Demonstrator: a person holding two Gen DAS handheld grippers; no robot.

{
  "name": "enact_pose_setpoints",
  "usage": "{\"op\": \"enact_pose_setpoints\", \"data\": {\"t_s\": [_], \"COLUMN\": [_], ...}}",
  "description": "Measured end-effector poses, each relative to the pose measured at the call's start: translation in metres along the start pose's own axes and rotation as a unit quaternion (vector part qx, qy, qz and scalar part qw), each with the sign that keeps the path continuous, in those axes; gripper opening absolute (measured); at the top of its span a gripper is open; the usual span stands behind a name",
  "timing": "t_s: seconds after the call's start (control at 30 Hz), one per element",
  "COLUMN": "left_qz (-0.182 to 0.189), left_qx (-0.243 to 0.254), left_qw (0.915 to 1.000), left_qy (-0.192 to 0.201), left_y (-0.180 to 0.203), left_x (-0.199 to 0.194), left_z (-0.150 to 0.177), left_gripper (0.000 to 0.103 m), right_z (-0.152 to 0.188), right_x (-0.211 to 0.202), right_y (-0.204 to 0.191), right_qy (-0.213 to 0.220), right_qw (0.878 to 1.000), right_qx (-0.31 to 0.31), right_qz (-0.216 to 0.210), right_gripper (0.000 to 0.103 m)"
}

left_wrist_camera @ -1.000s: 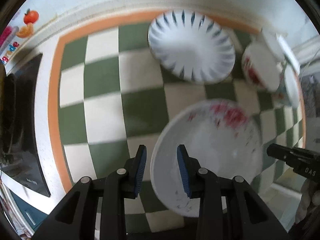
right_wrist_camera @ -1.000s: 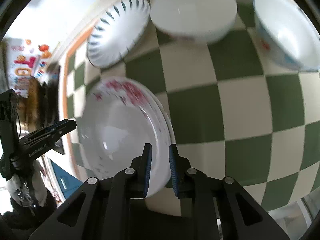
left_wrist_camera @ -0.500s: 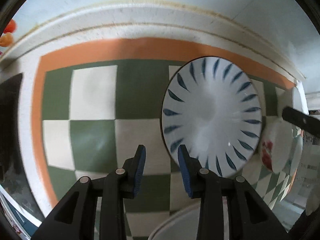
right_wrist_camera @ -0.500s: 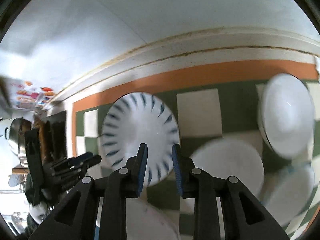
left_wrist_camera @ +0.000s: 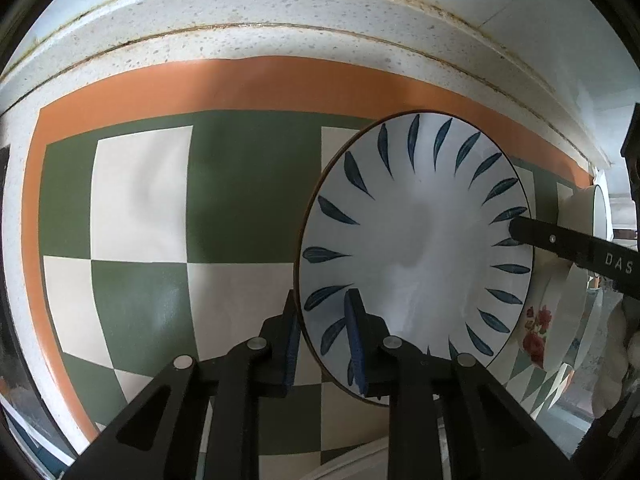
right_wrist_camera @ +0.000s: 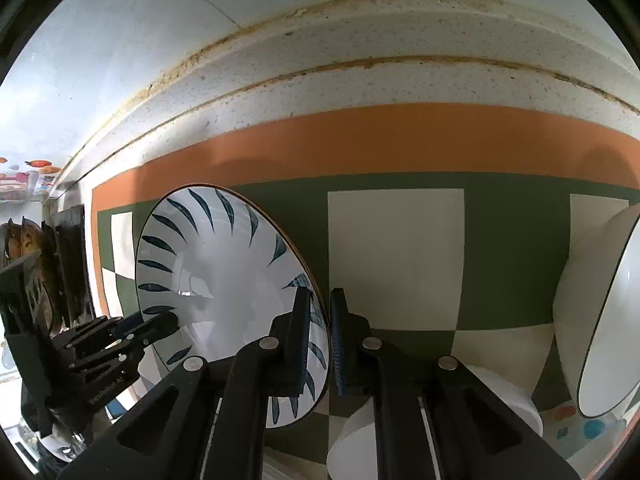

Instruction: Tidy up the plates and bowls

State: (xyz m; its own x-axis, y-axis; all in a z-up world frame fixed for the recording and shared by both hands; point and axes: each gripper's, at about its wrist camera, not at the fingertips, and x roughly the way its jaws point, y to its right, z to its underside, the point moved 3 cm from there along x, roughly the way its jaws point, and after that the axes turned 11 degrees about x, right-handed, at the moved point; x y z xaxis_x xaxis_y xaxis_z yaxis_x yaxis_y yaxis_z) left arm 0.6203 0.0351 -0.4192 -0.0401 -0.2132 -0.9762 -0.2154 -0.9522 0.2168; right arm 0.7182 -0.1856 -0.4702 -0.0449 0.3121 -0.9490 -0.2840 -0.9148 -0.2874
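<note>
The checkered mat lies bare toward its left edge, with open room there; the orange border and the raised counter ledge close off the back. The leaf-patterned plate, near the back right, is clamped at opposite rims by the left gripper and right gripper, whose jaws have just closed. Bowls remain unsorted, so most is judged undone.

Checkered mat left of leaf-pattern plate bare; bowls crowd right side.
</note>
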Motion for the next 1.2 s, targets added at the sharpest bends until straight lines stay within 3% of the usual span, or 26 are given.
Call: {"op": "enact_pose_setpoints", "data": {"t_s": [0.37, 0.7, 0.97, 1.2], "left_qz": [-0.018, -0.033, -0.027, -0.028], "left_qx": [0.011, 0.035, 0.033, 0.034], "left_qw": [0.9991, 0.9972, 0.9982, 0.9989], "left_qy": [0.038, 0.057, 0.042, 0.017], "left_y": [0.009, 0.023, 0.030, 0.035], "left_x": [-0.056, -0.102, -0.091, -0.062], "left_z": [0.006, 0.069, 0.127, 0.159], "left_gripper": [0.019, 0.019, 0.021, 0.022], "right_z": [0.029, 0.110, 0.191, 0.235], "right_x": [-0.051, -0.092, -0.085, -0.047], "right_y": [-0.016, -0.023, -0.009, 0.013], "right_qy": [0.033, 0.055, 0.059, 0.040], "right_qw": [0.999, 0.996, 0.995, 0.996], "right_qx": [-0.021, -0.034, -0.028, -0.011], "right_qz": [-0.033, -0.060, -0.078, -0.079], "right_gripper": [0.011, 0.011, 0.011, 0.011]}}
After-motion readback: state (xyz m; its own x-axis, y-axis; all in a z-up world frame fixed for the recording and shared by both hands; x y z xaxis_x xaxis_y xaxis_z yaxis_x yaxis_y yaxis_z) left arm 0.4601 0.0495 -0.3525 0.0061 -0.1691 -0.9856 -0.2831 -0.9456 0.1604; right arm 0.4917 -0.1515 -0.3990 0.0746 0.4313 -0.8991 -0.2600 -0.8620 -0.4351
